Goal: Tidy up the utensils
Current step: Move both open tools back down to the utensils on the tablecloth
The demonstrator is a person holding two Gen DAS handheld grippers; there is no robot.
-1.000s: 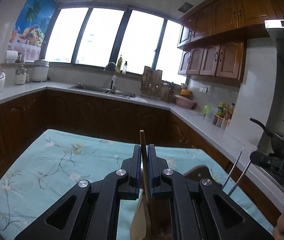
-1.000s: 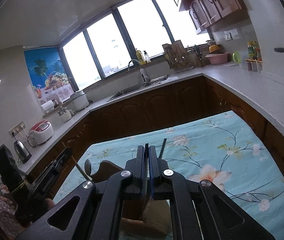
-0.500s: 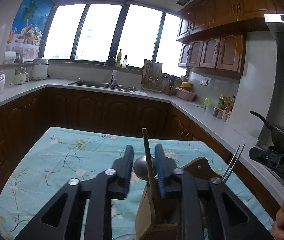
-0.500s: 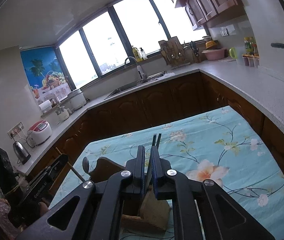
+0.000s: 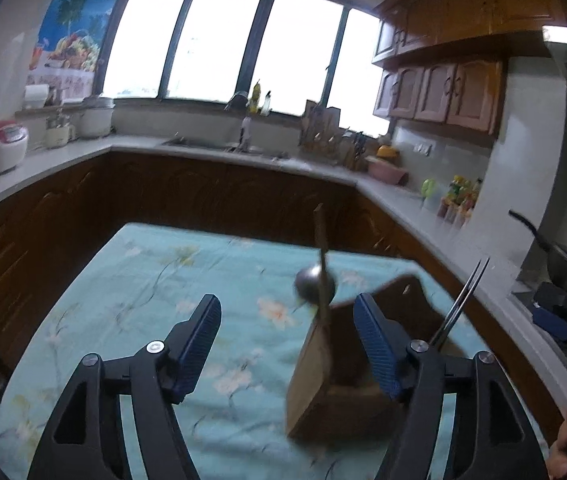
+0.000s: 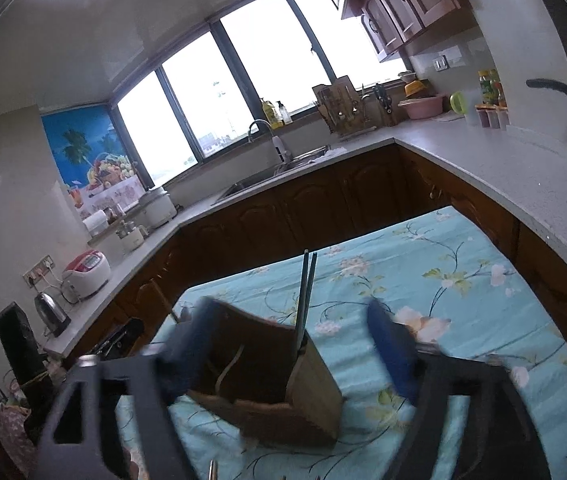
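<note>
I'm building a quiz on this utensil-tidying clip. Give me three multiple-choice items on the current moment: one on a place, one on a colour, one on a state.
1. Where does the wooden utensil holder stand?
A. on the flowered tablecloth
B. in the sink
C. on the grey counter

2. What colour are the pads of the left gripper?
A. red
B. blue
C. white

3. How do the metal chopsticks sit?
A. flat on the cloth
B. clamped in the right gripper
C. standing in the holder, free of both grippers

Answers:
1. A: the box rests on the turquoise cloth in both views.
2. B: both pads show ribbed blue faces.
3. C: they rise from a corner of the holder while the right gripper's jaws are opening wide, touching nothing.
</note>
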